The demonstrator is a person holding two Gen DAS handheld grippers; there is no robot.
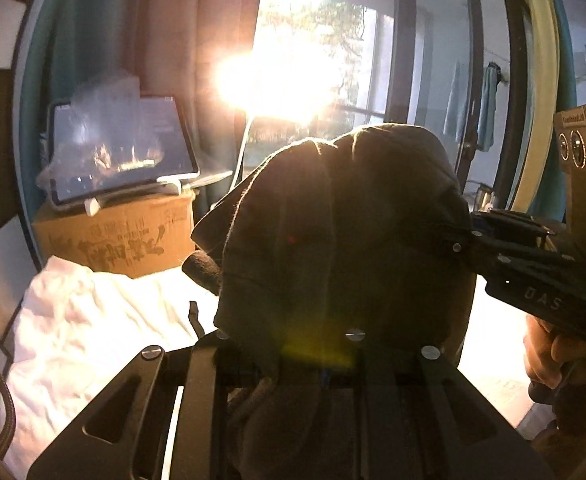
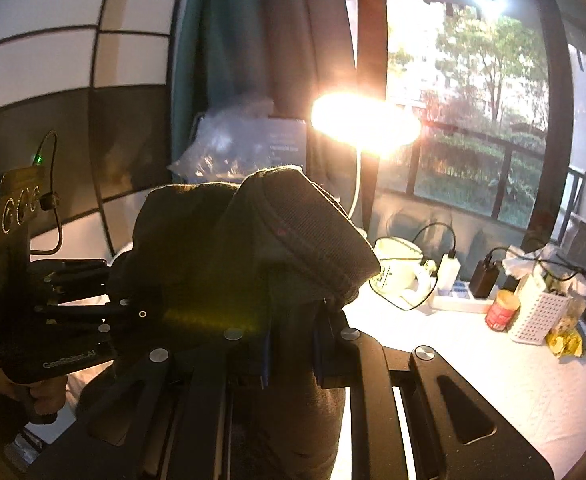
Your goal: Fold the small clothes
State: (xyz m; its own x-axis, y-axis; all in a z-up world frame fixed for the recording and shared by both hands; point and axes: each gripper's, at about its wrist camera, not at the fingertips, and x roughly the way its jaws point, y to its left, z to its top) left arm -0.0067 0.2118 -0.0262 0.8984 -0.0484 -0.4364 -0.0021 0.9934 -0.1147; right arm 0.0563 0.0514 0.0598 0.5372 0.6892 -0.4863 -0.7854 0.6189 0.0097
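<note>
left wrist view: dark garment bunched at centre, lifted off the table, probably to spread it for a fold; thick, backlit, ribbed band at 1 o'clock; left gripper clenched on its lower fabric; right gripper pinching its edge at 3 o'clock; white cloth at 8 o'clock.

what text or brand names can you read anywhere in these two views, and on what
"DAS": side of the right claw body, rest cut off.
"GenRobot.AI": left claw body, faint.
Cardboard box: large printed characters, unreadable.
Tablet screen, red can, blue box: print too blurred.
</note>
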